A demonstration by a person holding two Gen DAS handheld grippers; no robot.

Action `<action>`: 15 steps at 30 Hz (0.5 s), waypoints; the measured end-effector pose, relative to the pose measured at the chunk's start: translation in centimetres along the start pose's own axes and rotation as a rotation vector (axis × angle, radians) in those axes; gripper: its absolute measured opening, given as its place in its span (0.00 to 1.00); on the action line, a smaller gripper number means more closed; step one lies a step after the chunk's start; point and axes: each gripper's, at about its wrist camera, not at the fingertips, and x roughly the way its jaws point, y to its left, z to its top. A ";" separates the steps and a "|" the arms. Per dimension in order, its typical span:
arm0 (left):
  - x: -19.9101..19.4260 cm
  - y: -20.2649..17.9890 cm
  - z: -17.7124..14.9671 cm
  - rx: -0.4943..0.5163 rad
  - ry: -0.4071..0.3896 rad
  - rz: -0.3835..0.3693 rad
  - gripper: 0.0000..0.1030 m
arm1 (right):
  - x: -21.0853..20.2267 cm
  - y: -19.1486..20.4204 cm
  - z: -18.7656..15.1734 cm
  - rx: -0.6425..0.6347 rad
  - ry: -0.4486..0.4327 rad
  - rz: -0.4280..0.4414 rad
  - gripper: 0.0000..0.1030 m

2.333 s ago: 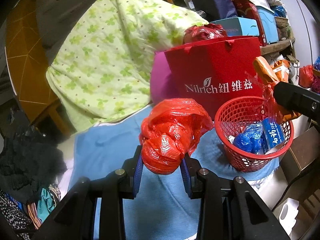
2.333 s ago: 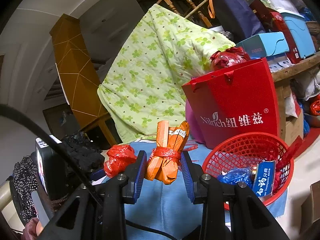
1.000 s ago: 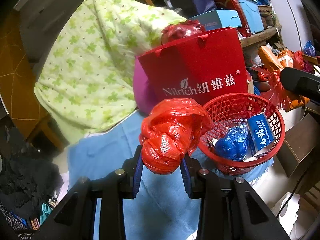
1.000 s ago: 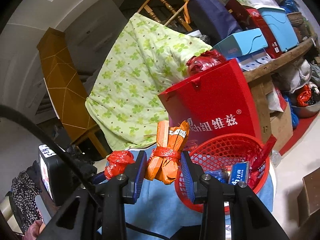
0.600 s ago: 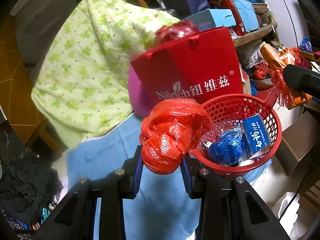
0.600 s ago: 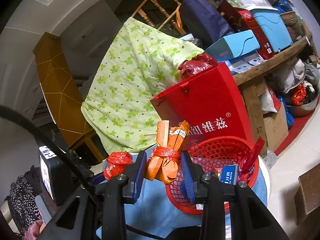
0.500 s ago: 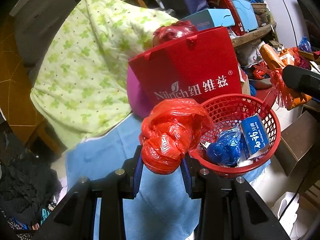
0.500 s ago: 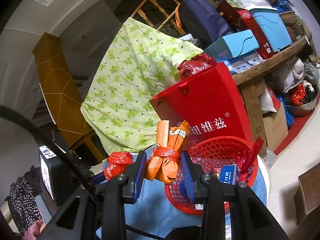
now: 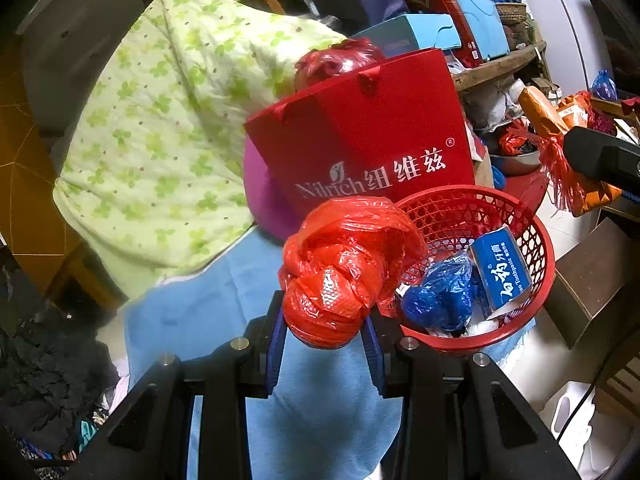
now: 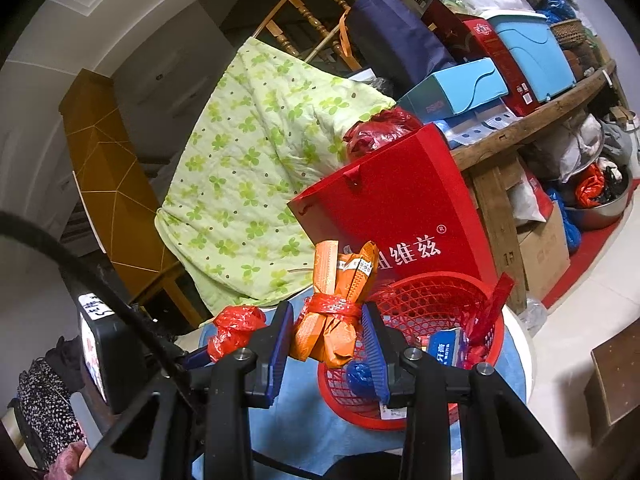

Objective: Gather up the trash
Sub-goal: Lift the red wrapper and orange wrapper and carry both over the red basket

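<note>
My left gripper (image 9: 324,322) is shut on a crumpled red plastic bag (image 9: 344,268), held just left of the red mesh basket (image 9: 516,216). The basket holds a blue plastic bag (image 9: 440,296) and a blue toothpaste box (image 9: 502,268). My right gripper (image 10: 329,336) is shut on an orange wrapper bundle (image 10: 336,312) tied with red plastic, held at the left rim of the same basket (image 10: 432,300). In the right wrist view the red bag (image 10: 236,330) shows at lower left. In the left wrist view the orange bundle (image 9: 544,112) hangs at the far right.
A red paper shopping bag (image 9: 372,152) stands behind the basket on the blue cloth (image 9: 192,312) that covers the small table. A green flowered quilt (image 9: 168,132) drapes behind it. Boxes crowd a wooden shelf (image 10: 532,120). Brown furniture (image 9: 592,280) stands at the right.
In both views the basket and the shopping bag have drifted slightly left and nearer. Both bundles stay clamped between their jaws as before.
</note>
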 end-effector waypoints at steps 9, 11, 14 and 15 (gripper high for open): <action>0.2 -0.2 0.1 0.002 0.004 -0.004 0.37 | -0.1 -0.2 -0.1 0.009 0.000 -0.009 0.36; 0.2 -0.2 0.1 0.005 0.004 -0.004 0.37 | -0.1 -0.2 -0.1 0.003 -0.002 -0.013 0.36; 0.3 -0.3 0.1 0.007 0.006 -0.007 0.37 | 0.0 -0.5 -0.2 0.009 -0.001 -0.014 0.36; 0.4 -0.3 0.1 0.008 0.006 -0.009 0.37 | 0.0 -0.6 -0.2 0.011 -0.001 -0.017 0.36</action>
